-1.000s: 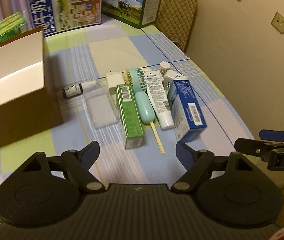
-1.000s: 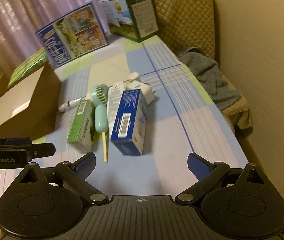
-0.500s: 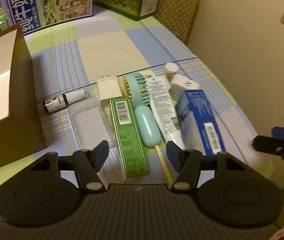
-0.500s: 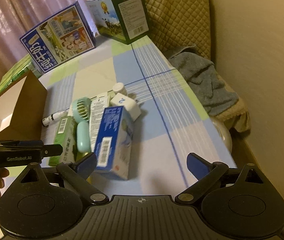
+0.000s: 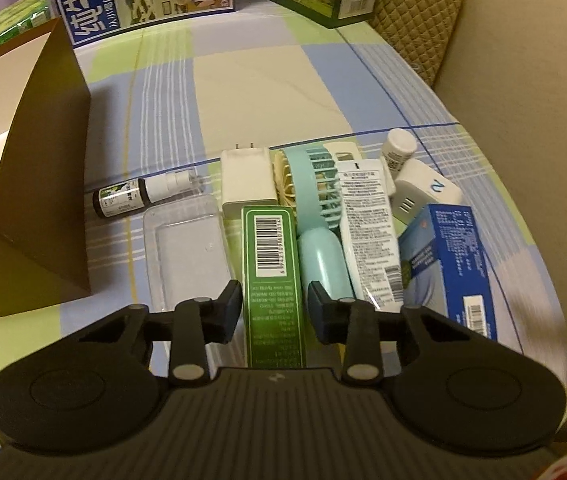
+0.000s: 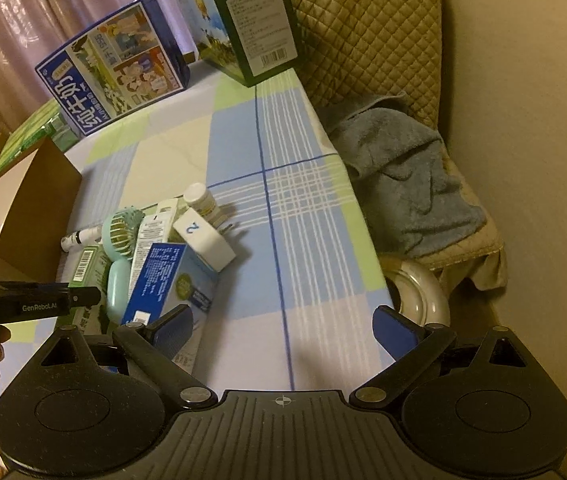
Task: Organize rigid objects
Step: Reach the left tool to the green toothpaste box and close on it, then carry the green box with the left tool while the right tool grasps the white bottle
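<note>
Green carton straddled by the left jaws, not yet clamped.

In the lower centre of the left wrist view, the green barcode carton (image 5: pixel 273 280) lies between the left gripper (image 5: pixel 273 300) jaws, long axis running away up the frame; they stand apart, narrower than a second ago. The right gripper (image 6: pixel 283 326), wide apart, is held over bare worktop (image 6: pixel 307 240).

Beige wall (image 6: pixel 523 128), quilted chair (image 6: pixel 367 28), pink curtains (image 6: pixel 43 16).

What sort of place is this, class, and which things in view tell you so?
Probably a room in a home, not a lab: a checked cloth covers the table, a quilted cushion and a grey towel lie beside it, and curtains hang behind.
</note>
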`<state>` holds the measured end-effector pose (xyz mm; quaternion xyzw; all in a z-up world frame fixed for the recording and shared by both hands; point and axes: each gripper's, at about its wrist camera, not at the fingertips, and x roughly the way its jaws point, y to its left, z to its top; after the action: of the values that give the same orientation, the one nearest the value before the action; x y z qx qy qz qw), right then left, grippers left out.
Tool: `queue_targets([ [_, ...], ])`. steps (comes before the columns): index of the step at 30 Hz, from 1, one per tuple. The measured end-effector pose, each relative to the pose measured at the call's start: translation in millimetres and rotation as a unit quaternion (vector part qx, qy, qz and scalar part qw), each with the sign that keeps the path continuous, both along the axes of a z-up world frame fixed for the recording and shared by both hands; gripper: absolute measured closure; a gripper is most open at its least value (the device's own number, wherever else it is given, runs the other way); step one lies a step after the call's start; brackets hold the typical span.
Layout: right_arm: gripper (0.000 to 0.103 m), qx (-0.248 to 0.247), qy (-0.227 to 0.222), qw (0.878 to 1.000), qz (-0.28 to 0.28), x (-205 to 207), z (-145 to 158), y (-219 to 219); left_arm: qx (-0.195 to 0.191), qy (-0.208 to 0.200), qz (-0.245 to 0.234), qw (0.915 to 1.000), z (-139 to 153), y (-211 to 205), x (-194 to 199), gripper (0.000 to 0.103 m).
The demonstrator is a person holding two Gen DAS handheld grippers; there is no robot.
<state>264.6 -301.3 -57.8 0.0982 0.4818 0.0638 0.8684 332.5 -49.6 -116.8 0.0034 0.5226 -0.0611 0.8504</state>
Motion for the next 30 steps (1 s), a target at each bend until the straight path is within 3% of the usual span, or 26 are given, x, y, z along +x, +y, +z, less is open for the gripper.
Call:
queue_targets([
  [11, 0.011, -0.001, -0.022, 0.997, 0.070, 35, -1, 6, 0.006, -0.024, 0.038, 0.9990, 12, 2, -20, 0.078],
  [21, 0.041, -0.009, -0.066, 0.982, 0.176, 75, -6, 32, -0.012, -0.062, 0.113, 0.9916, 51, 34, -63, 0.078],
  [30, 0.054, -0.025, -0.077, 0.965, 0.248, 117, -24, 60, -0.005, -0.092, 0.182, 0.9789, 75, 63, -92, 0.078],
])
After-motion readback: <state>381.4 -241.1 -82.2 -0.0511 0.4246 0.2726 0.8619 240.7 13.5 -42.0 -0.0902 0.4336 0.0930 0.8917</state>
